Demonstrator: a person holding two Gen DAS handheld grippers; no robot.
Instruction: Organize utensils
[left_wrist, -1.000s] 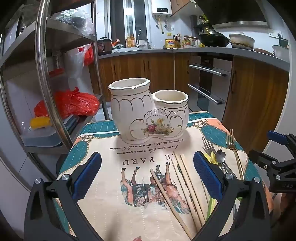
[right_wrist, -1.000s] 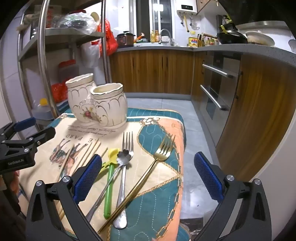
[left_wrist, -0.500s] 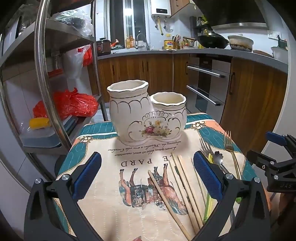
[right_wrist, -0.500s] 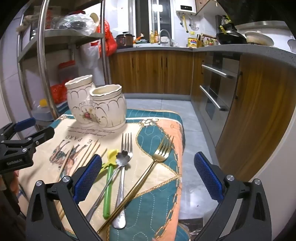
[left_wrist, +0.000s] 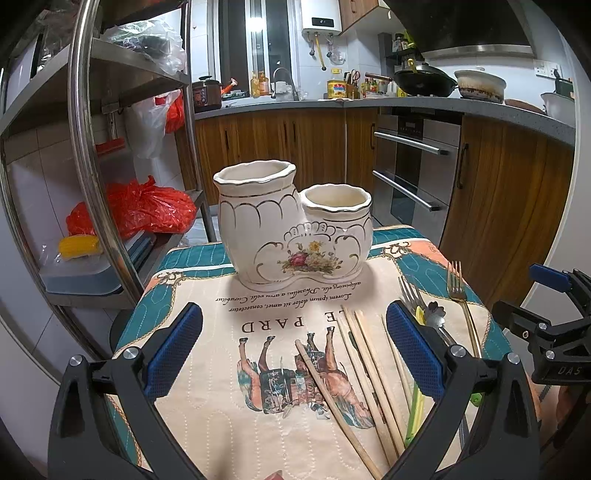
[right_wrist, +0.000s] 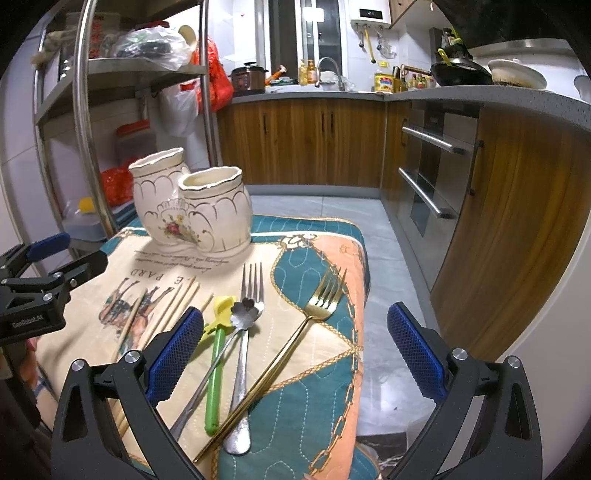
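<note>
A white ceramic double-pot utensil holder (left_wrist: 293, 229) with a flower print stands empty at the far end of a small cloth-covered table (left_wrist: 207, 354); it also shows in the right wrist view (right_wrist: 192, 210). Several wooden chopsticks (left_wrist: 364, 376) lie on the cloth. Beside them lie a gold fork (right_wrist: 291, 354), a silver fork (right_wrist: 245, 332), a flower-headed spoon (right_wrist: 225, 339) and a green-handled utensil (right_wrist: 215, 365). My left gripper (left_wrist: 293, 350) is open and empty above the cloth. My right gripper (right_wrist: 295, 350) is open and empty above the forks.
A steel shelf rack (left_wrist: 83, 147) with red bags stands close on the left. Wooden cabinets and an oven (left_wrist: 417, 173) line the right and back. The table's right edge (right_wrist: 364, 295) drops to a grey tiled floor.
Both grippers have drawn back and risen slightly; the holder and utensils sit a little lower and farther in view. Nothing on the table has moved.
</note>
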